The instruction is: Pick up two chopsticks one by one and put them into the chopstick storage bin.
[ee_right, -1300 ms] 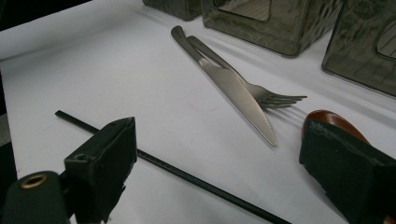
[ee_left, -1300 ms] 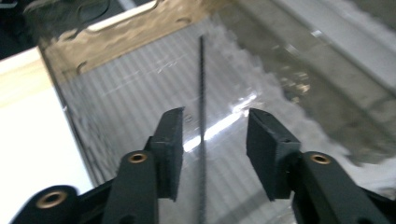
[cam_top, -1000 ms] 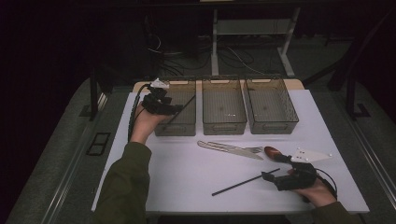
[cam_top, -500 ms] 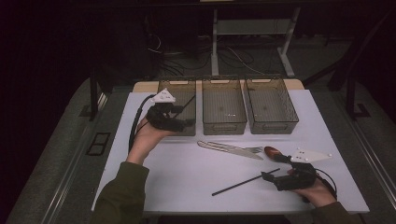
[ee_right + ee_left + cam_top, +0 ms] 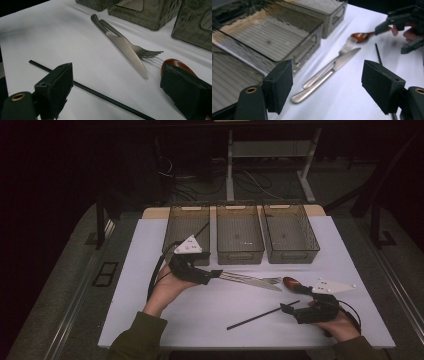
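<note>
A steel knife (image 5: 252, 281) and fork (image 5: 265, 280) lie crossed on the white mat (image 5: 200, 320), in front of the bins. My left gripper (image 5: 218, 273) hovers at their handle ends. Its jaws have just been opening and stand open with nothing between them; the left gripper view shows the knife (image 5: 329, 72) and fork (image 5: 347, 46) just ahead. A brown spoon (image 5: 294, 283) lies to the right. My right gripper (image 5: 286, 308) rests open over a black chopstick (image 5: 262, 315), which runs on the mat between its jaws (image 5: 100, 96).
Three grey bins stand in a row at the mat's back: left (image 5: 186, 245), middle (image 5: 239, 251), right (image 5: 291, 252). A thin black stick (image 5: 201, 230) seems to lean in the left bin. Dark floor surrounds the table.
My left hand has come away from the left bin, moving toward me and to the right, up to the knife and fork handles. The right hand has stayed put.
</note>
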`<state>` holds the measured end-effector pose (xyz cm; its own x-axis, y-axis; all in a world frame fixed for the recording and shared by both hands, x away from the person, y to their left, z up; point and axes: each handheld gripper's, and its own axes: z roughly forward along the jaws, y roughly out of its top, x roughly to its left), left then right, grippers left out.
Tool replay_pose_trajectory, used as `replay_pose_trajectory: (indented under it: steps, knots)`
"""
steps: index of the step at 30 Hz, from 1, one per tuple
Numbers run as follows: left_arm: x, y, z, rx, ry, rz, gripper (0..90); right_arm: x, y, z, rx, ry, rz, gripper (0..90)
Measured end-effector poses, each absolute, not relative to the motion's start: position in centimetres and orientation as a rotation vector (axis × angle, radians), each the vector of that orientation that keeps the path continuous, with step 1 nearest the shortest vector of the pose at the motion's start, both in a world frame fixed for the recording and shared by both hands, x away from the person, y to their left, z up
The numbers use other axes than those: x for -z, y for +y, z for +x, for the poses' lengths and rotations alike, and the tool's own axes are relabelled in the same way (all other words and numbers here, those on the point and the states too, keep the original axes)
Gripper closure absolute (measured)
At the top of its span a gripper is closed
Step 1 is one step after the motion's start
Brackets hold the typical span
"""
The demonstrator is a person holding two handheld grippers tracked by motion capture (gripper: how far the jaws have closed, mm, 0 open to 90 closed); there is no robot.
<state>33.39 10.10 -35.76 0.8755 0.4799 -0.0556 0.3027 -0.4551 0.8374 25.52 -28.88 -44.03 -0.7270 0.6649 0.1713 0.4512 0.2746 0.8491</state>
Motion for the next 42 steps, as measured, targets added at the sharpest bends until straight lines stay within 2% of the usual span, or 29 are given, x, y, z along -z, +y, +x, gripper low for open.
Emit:
replay_pose_trajectory:
  steps: [7,16,29,36,42]
  knots:
    - [37.5,8.5,31.5,-0.207,0.529,2.101,25.1,44.0,-28.9,25.5,-1.435,2.331,1.046,11.4]
    - [39.7,6.0,29.5,-0.147,0.447,2.148,31.8,44.0,-28.9,25.4,-1.438,2.322,1.049,11.4]
    - [42.1,2.6,27.4,-0.074,0.34,2.203,50.4,44.0,-28.9,25.4,-1.437,2.325,1.04,11.4]
    - [43.4,1.5,27.2,-0.027,0.373,2.198,63.2,44.0,-28.8,25.5,-1.429,2.328,1.041,11.4]
    - [44.2,0.7,26.9,0.0,0.356,2.227,68.1,44.0,-28.8,25.4,-1.429,2.328,1.038,11.4]
